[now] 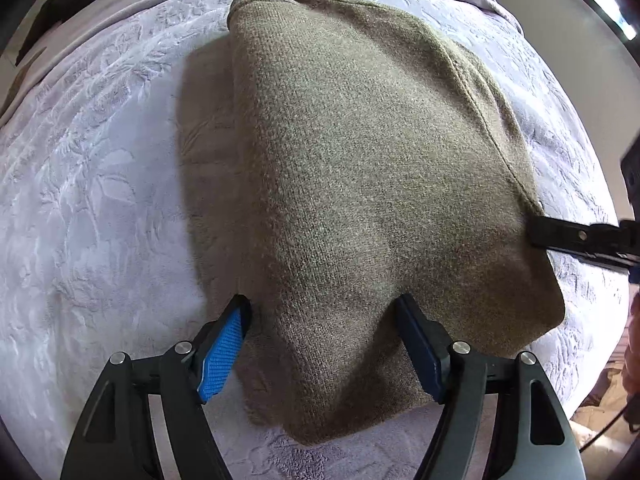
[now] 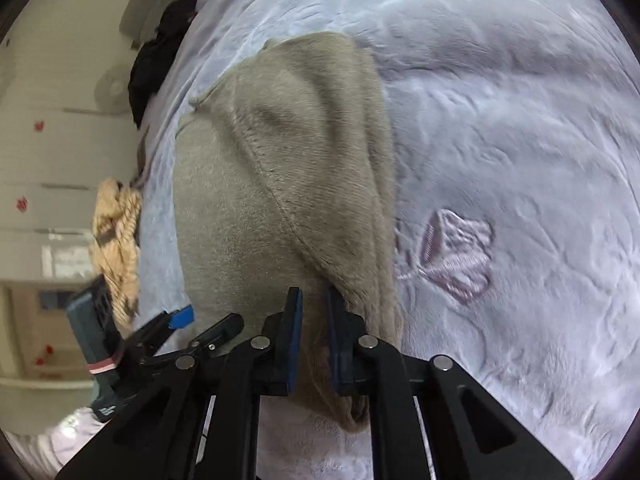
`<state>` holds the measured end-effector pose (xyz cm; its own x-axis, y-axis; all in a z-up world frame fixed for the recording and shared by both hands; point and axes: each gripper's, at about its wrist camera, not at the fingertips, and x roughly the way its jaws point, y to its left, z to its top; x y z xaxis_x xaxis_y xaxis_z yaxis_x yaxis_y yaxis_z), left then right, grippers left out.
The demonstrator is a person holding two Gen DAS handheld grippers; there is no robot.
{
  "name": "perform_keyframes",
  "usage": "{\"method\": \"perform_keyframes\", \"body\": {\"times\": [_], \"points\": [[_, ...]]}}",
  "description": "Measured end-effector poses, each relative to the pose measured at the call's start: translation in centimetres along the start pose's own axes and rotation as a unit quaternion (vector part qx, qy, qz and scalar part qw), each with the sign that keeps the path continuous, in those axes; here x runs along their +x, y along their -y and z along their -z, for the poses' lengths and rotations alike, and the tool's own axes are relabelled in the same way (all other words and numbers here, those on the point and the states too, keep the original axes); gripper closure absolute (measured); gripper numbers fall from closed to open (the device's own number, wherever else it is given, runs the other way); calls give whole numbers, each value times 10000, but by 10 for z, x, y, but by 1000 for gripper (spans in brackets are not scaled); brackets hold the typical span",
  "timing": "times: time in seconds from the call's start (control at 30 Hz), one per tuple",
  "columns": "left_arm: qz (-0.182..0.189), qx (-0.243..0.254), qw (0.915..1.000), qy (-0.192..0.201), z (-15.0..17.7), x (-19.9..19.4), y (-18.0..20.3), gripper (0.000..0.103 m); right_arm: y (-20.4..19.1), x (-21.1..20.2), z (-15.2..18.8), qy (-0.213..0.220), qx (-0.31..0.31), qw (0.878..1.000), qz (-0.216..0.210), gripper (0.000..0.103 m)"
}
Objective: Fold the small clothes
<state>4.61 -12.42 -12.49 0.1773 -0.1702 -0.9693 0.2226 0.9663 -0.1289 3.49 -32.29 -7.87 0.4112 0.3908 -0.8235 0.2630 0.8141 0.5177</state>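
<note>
folding the knit point(image 1: 360, 184) on the bed point(image 1: 100, 200)
right gripper point(image 2: 312, 312) pinches the knit's seam edge; left gripper point(image 1: 324, 312) straddles its near hem, unclenched; knit runs lengthwise away from both.

The black left gripper with blue pads point(image 1: 324, 312) points steeply down, jaws spread wide; the black right gripper point(image 2: 314, 300) at three o'clock, jaws nearly closed.
</note>
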Motion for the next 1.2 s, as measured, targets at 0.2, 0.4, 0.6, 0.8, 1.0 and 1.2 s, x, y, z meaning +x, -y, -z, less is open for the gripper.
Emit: {"method": "perform_keyframes", "body": {"times": [0.2, 0.4, 0.6, 0.8, 1.0, 1.2], "points": [[-84, -18, 9999, -59, 1, -3, 1, 28, -1, -14, 15, -91, -85, 9990, 435, 83], [-180, -41, 9997, -170, 6, -9, 4, 28, 9, -30, 29, -171, 64, 9986, 495, 83], [-263, -56, 9993, -244, 13, -13, 5, 28, 21, -38, 40, -202, 236, 9983, 497, 83], [-333, -108, 9989, -300, 17, -15, 12, 28, 24, -40, 40, -167, 302, 9982, 486, 63], [-399, -188, 9984, -353, 14, -12, 19, 28, 25, -43, 38, -170, 269, 9985, 434, 58], [-464, -215, 9982, -326, 14, -11, 20, 28, 24, -41, 34, -218, 242, 9985, 444, 50]]}}
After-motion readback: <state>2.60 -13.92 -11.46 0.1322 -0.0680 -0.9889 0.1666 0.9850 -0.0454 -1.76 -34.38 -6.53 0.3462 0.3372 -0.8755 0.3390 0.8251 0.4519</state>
